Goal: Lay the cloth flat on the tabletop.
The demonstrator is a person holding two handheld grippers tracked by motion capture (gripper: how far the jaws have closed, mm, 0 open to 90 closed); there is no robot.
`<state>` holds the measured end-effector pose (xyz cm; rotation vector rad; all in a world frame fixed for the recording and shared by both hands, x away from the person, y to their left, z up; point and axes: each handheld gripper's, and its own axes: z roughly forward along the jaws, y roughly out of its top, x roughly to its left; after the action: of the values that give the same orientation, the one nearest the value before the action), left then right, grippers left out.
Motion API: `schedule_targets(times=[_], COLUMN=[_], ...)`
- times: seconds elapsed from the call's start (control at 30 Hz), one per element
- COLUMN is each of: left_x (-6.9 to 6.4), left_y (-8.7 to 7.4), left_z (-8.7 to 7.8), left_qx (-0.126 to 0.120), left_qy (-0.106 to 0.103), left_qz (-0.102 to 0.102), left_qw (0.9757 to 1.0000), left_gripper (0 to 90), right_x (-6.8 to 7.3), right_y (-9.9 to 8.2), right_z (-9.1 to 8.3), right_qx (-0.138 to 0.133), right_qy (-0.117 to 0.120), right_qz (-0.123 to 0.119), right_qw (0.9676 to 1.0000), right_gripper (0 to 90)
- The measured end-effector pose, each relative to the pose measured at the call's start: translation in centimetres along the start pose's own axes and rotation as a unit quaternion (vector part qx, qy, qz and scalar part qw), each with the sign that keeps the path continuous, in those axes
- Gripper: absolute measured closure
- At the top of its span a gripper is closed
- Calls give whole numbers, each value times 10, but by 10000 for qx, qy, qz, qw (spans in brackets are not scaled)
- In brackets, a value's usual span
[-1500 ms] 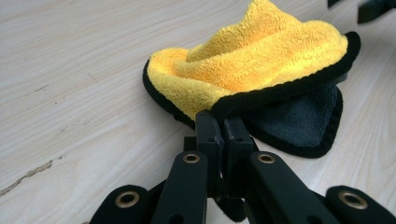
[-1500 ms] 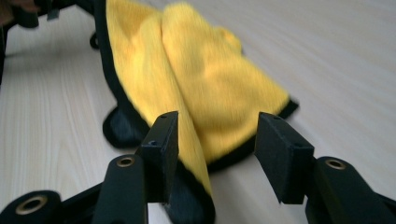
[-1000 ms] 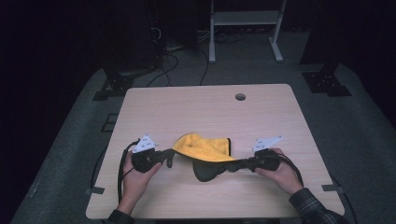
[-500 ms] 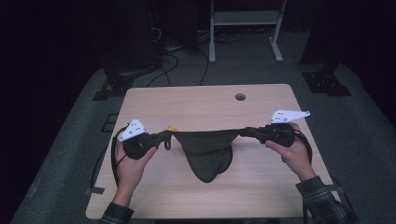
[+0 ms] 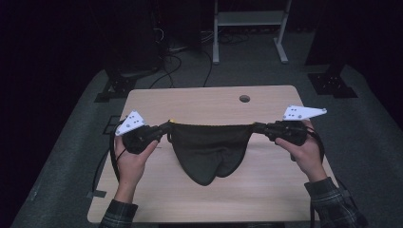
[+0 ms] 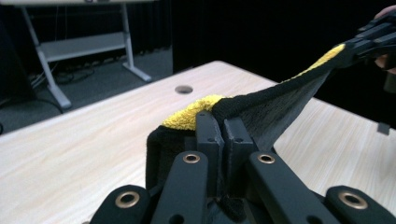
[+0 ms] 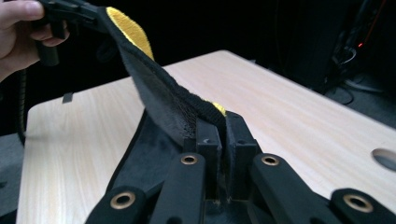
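Note:
A cloth [image 5: 209, 149], dark grey on one side and yellow on the other, hangs stretched between my two grippers above the wooden table [image 5: 204, 99]. My left gripper [image 5: 167, 127] is shut on its left top corner, my right gripper [image 5: 256, 127] on its right top corner. The top edge runs taut and level; the rest sags down in a pouch toward the table. In the left gripper view the jaws pinch the cloth [image 6: 261, 109] with yellow pile showing beside them. In the right gripper view the cloth [image 7: 159, 100] rises from the shut jaws toward the other gripper [image 7: 93, 11].
A round cable hole [image 5: 244, 98] sits near the table's far edge. Beyond the table are a white desk frame [image 5: 247, 28], cables on the floor and dark equipment stands [image 5: 332, 83]. Black cables trail from both grippers by the person's hands.
Both grippers have risen and moved apart, lifting the cloth off the table. It was bunched with yellow showing; now it hangs spread, dark side toward the camera.

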<state>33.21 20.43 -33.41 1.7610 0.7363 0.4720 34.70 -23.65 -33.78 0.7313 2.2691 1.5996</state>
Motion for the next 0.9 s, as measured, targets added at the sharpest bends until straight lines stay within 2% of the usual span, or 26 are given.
schedule_targets(times=[0.1,0.23,0.37,0.47,0.57,0.6,0.77,0.83,0.87,0.9], left_x=[8,21,32,38,45,46,51,52,53,53], left_y=[-9,-24,-36,-46,-56,-58,-70,-74,-76,-77], left_z=[1,3,1,2,3,3,6,7,8,8], left_qx=[140,343,513,648,779,821,1048,1137,1174,1216], left_qy=[69,183,313,393,436,430,502,515,529,540], left_qz=[-154,-357,-507,-607,-742,-756,-842,-892,-893,-873], left_qw=[9998,9986,9969,9953,9932,9928,9896,9882,9876,9872], left_gripper=[870,869,869,869,869,868,867,867,867,867], right_x=[6,23,46,65,86,94,117,124,127,128], right_y=[-7,-17,-22,-26,-34,-38,-55,-61,-63,-65], right_z=[7,21,43,62,85,94,125,136,140,142], right_qx=[129,368,581,780,1013,1143,1525,1634,1666,1688], right_qy=[163,460,851,1145,1464,1565,1887,1968,1992,2004], right_qz=[0,-92,-237,-400,-542,-588,-722,-736,-769,-798], right_qw=[9998,9982,9944,9895,9825,9793,9674,9639,9626,9618], right_gripper=[854,853,853,853,853,853,852,844,823,754])
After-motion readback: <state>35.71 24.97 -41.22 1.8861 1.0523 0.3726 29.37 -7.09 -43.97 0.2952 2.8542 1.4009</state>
